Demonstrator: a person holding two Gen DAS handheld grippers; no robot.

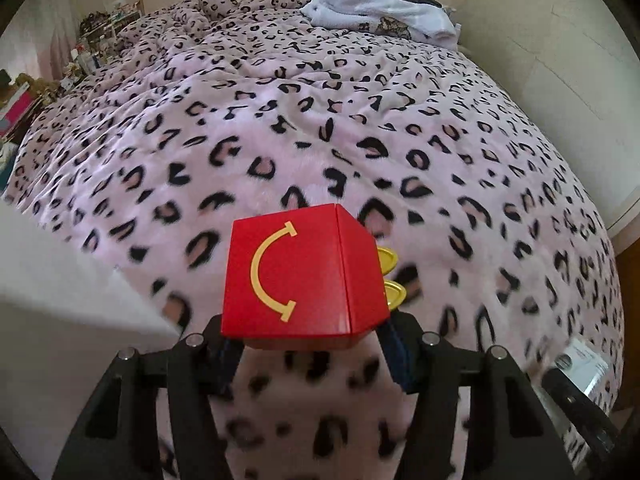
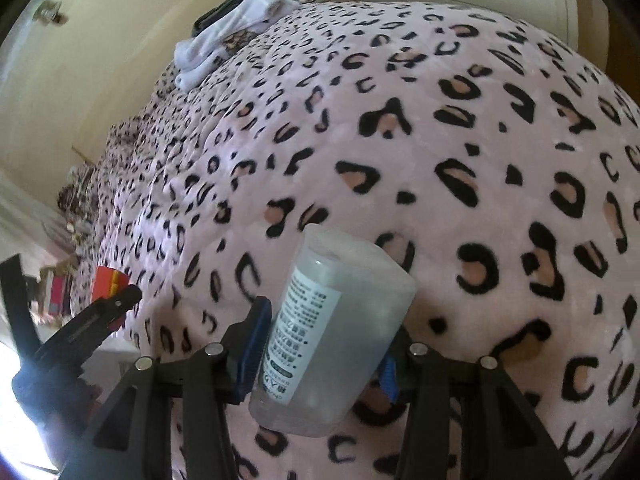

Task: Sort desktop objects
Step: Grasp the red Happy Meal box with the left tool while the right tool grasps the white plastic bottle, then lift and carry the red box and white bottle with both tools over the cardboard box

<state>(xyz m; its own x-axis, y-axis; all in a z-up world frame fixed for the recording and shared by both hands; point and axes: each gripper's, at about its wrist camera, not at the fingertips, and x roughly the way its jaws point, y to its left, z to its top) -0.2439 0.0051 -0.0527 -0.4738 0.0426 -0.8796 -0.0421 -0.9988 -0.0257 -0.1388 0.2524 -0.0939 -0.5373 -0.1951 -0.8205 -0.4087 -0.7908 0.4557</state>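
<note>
Left wrist view: the left gripper (image 1: 310, 344) pinches a red box (image 1: 296, 276) between its two fingers, holding it clear of the leopard-print blanket (image 1: 360, 120) spread beneath. A yellow curved mark faces the camera; yellow handles (image 1: 390, 276) project from the box's right side, just beyond the right finger. A white folded garment (image 1: 384, 12) lies far ahead, well apart from the gripper.

Right wrist view: the right gripper (image 2: 320, 344) clamps a translucent bottle (image 2: 336, 328) with a printed white label, tilted leftward between the blue finger pads (image 2: 256, 344). To its left, the other gripper and the red box appear, well apart.
</note>
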